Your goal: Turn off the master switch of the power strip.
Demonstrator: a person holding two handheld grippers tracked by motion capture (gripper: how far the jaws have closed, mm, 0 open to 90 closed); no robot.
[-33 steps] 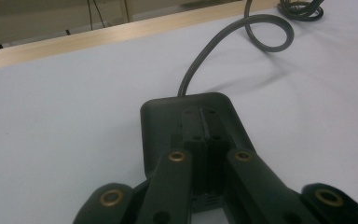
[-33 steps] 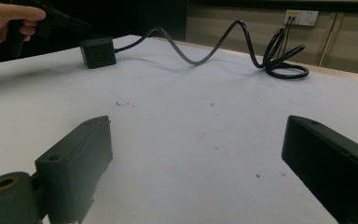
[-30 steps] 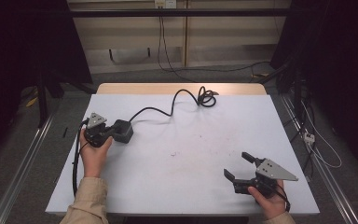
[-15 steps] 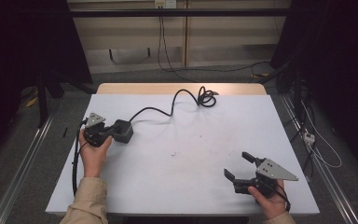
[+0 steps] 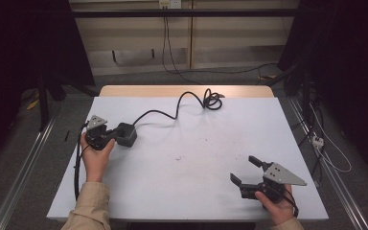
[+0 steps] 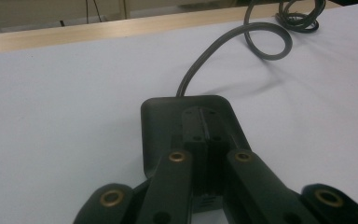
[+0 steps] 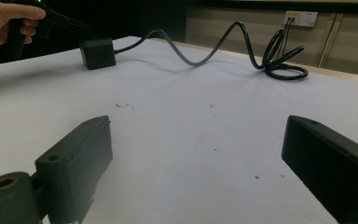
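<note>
Power brick [image 5: 125, 134] on table [image 5: 196, 191] left side; cable [image 5: 172, 112] runs back-right to coil [image 5: 212, 101] at far edge.

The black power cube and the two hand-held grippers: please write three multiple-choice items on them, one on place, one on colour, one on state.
1. Where does the cable coil?
A. near the table's far edge
B. beside the right hand-held gripper
C. on the floor

2. What colour is the power cube?
A. white
B. black
C. red

3. How does the right hand-held gripper stand?
A. shut on the cable
B. shut, holding nothing
C. open, holding nothing

Answers: 1 A, the loops lie by the wooden edge; 2 B, both gripper views show it black; 3 C, its jaws stand wide apart over bare table.
</note>
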